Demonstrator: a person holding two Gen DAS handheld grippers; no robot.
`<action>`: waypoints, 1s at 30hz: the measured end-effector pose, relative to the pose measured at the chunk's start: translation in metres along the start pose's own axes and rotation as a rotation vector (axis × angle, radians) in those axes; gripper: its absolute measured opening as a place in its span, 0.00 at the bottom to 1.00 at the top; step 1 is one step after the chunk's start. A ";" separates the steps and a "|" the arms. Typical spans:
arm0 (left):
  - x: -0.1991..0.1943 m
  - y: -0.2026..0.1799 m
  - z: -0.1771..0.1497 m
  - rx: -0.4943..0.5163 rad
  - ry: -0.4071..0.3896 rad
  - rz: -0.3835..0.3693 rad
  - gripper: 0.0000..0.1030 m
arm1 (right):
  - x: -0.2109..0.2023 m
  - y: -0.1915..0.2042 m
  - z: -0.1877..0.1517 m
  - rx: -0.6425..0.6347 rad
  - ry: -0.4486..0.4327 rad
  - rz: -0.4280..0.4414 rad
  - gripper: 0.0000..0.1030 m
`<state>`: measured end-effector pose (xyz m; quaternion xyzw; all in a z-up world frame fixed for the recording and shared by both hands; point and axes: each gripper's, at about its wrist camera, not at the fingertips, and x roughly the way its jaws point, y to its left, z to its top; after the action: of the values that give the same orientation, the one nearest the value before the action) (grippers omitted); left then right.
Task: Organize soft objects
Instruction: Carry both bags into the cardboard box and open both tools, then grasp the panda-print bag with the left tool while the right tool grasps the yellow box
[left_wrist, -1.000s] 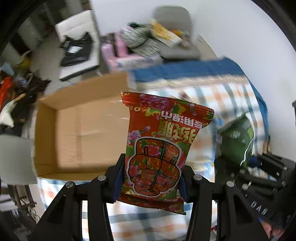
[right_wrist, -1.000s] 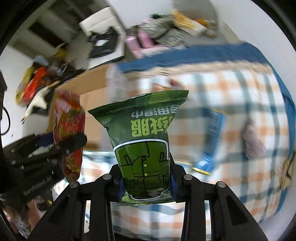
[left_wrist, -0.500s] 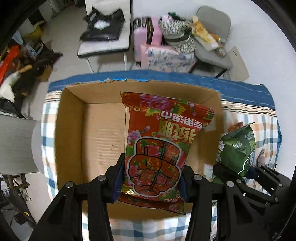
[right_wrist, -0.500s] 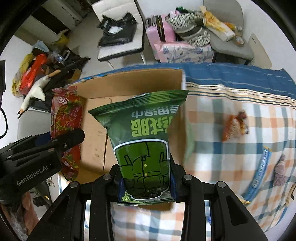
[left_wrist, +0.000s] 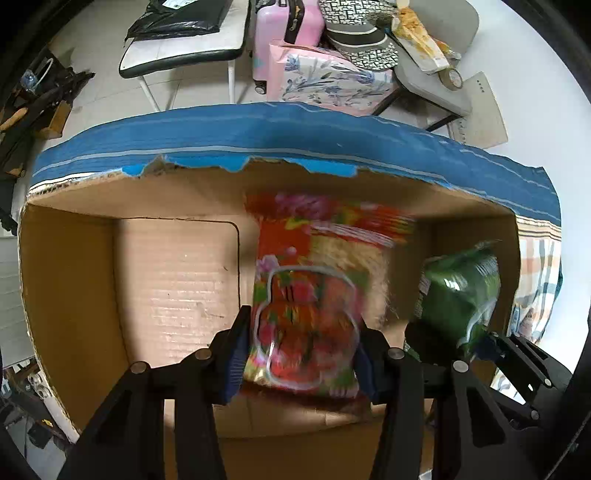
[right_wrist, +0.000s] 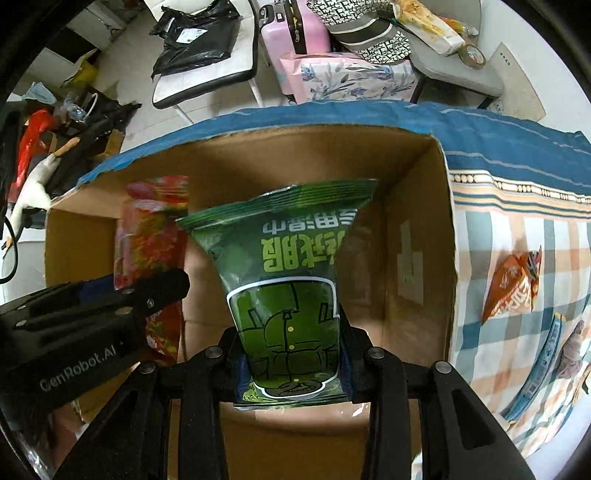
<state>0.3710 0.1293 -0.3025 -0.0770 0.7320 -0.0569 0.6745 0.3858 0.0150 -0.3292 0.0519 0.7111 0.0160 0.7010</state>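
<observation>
- Brown cardboard box (left_wrist: 173, 291) fills the left wrist view, and its floor looks bare.
- Red snack bag (left_wrist: 314, 295) sits between the jaws of the left gripper (left_wrist: 301, 363). The jaws press on both sides of the bag's lower part. The bag is blurry and hangs inside the box, above the floor.
- Off to the right in this view, the green snack bag (left_wrist: 458, 288) is also down inside the box walls.
- Green is the main colour in the right wrist view. The right gripper (right_wrist: 291, 360) has its jaws squeezed on the bottom of the green bag, which stands up over the middle of the box.
- On the left there, the red bag hangs next to the green one, close but I cannot tell if they touch.
- On the checked cloth (right_wrist: 495, 236) beside the box lie an orange snack pack (right_wrist: 513, 284) and a blue packet (right_wrist: 546, 358). A greyish soft thing lies near them, too unclear to name.
- My guess: two bags are almost packed but not let go yet. Those other things on the cloth are left to pick up, so the job looks early.
</observation>
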 end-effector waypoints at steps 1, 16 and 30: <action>0.000 0.000 0.001 0.000 0.002 0.000 0.45 | 0.001 -0.001 0.002 -0.001 -0.003 -0.009 0.39; -0.023 0.010 -0.021 0.023 -0.081 0.071 0.83 | -0.022 -0.003 -0.020 -0.018 -0.026 -0.030 0.91; -0.072 0.011 -0.105 0.039 -0.234 0.131 0.90 | -0.073 -0.002 -0.099 -0.058 -0.114 -0.055 0.99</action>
<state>0.2720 0.1521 -0.2252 -0.0219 0.6506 -0.0175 0.7589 0.2874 0.0111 -0.2549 0.0130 0.6704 0.0145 0.7417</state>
